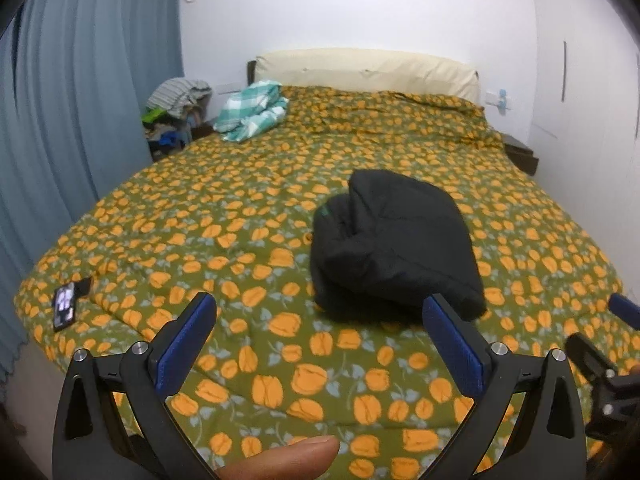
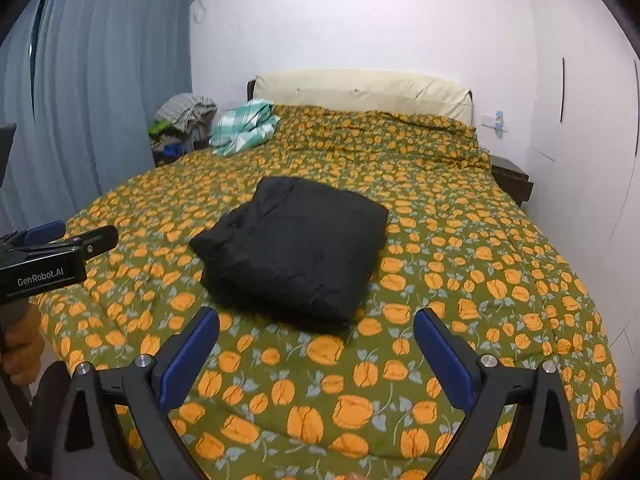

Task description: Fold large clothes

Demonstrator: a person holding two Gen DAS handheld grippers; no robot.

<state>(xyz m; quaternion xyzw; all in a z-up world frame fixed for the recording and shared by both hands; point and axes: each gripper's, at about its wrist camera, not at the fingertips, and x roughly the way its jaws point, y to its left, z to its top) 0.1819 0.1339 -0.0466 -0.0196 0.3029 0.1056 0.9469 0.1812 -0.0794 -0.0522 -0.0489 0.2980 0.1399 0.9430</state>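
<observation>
A black garment (image 1: 394, 240) lies folded into a thick bundle on the bed with the green and orange flowered cover (image 1: 240, 220). It also shows in the right wrist view (image 2: 296, 244) as a neat rectangle. My left gripper (image 1: 320, 312) is open and empty, held above the cover just short of the bundle's near edge. My right gripper (image 2: 316, 324) is open and empty, also just short of the bundle. The left gripper's side shows at the left of the right wrist view (image 2: 60, 248).
A phone (image 1: 68, 300) lies on the cover near the bed's left edge. A teal checked cloth (image 1: 252, 112) lies by the cream headboard (image 1: 368, 68). A clothes pile (image 1: 176, 112) and blue curtain (image 1: 80, 100) stand left. A dark nightstand (image 1: 520, 152) stands right.
</observation>
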